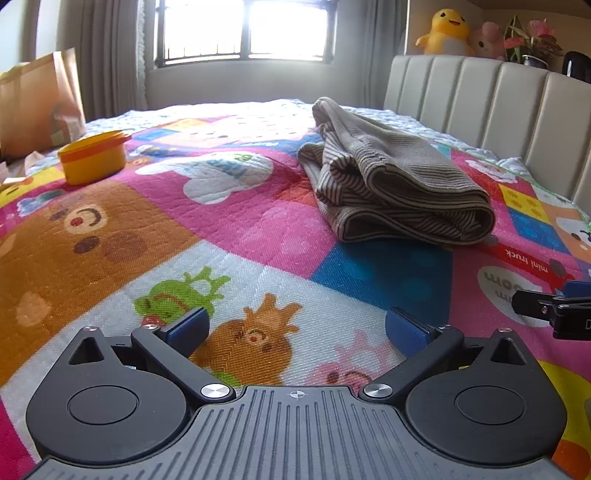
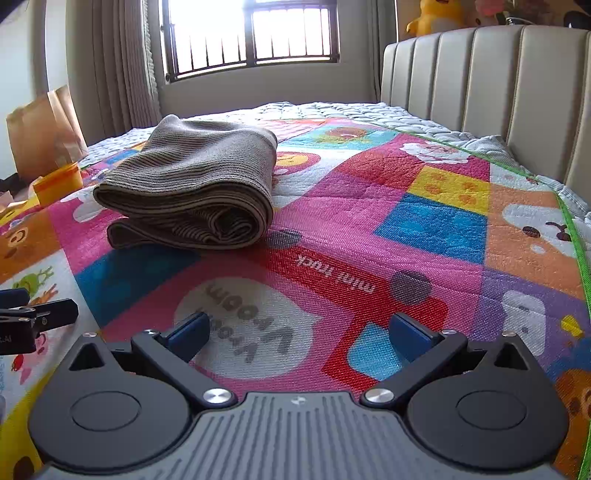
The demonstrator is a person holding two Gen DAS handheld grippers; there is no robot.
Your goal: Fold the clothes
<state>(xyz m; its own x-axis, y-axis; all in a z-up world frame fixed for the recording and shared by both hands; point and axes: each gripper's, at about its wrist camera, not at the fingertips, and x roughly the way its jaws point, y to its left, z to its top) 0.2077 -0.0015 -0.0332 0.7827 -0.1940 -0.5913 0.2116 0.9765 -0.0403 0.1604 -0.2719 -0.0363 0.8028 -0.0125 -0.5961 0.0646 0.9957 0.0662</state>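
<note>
Across the whole lower and middle part of both views a bed is seen, covered by a bright cartoon play mat (image 1: 229,236) printed with animals, a truck and coloured blocks. Along the right edge of each frame a padded beige headboard (image 2: 491,85) is shown, and at the top centre a barred window (image 1: 245,29) with grey curtains (image 1: 107,55) is set in the far wall. At the upper left of the frame a brown paper bag (image 1: 37,107) is seen standing beside the bed.

The folded garment (image 1: 388,177), a grey-brown striped knit, is laid on the mat right of centre in the left wrist view and left of centre in the right wrist view; it is touched by neither tool.

An orange lidded tub (image 1: 92,157) is placed on the mat at the left of the frame, well apart from the garment. A yellow plush duck (image 1: 445,31) and a pink plush toy (image 1: 489,38) are perched above the headboard at the upper right.

At the bottom centre the left tongs (image 1: 297,328) are held apart over the mat, with nothing between the blue pads. The right tongs (image 2: 300,332) are likewise spread wide and empty.
</note>
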